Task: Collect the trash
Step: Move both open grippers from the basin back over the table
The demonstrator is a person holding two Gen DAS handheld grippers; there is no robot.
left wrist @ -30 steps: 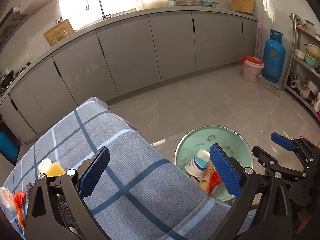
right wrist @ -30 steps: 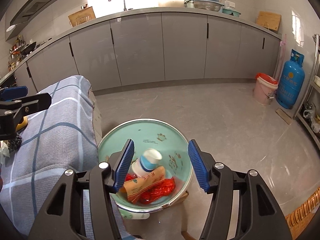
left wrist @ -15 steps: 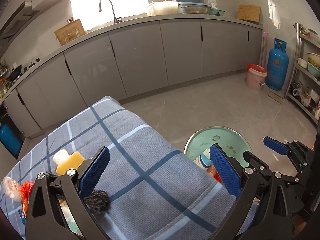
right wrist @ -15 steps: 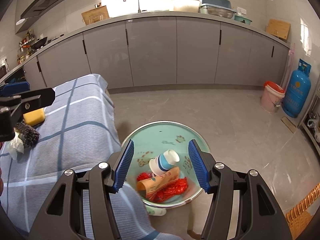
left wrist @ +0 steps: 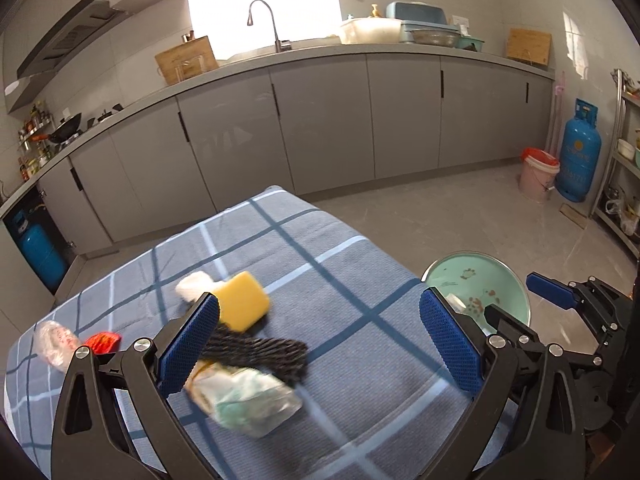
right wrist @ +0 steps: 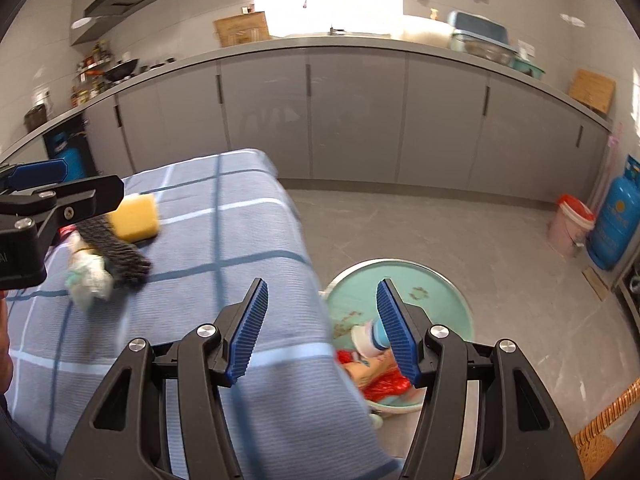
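On the blue checked tablecloth (left wrist: 340,272) lie a yellow sponge (left wrist: 244,306), a black mesh scourer (left wrist: 260,354), a crumpled white-green wrapper (left wrist: 244,400), a white tissue wad (left wrist: 192,288), a red wrapper (left wrist: 102,342) and a clear bag (left wrist: 54,342). My left gripper (left wrist: 318,340) hangs open above the scourer and wrapper, touching none. My right gripper (right wrist: 322,332) is open and empty over the table's right edge (right wrist: 304,240). Beside the table on the floor stands a green basin (right wrist: 420,280) holding a cup (right wrist: 368,338), a paper wrapper (right wrist: 370,368) and a red bag (right wrist: 384,386).
Grey cabinets (left wrist: 320,120) run along the far wall under a counter with a sink. A blue gas cylinder (left wrist: 580,156) and a pink bucket (left wrist: 538,174) stand at the right. A metal shelf rack (left wrist: 624,160) lines the right wall. A woven mat (right wrist: 600,420) lies near the basin.
Both grippers have swung left and risen, away from the basin toward the table. The sponge, scourer and wrappers have come into view under the left gripper. Both stay open.
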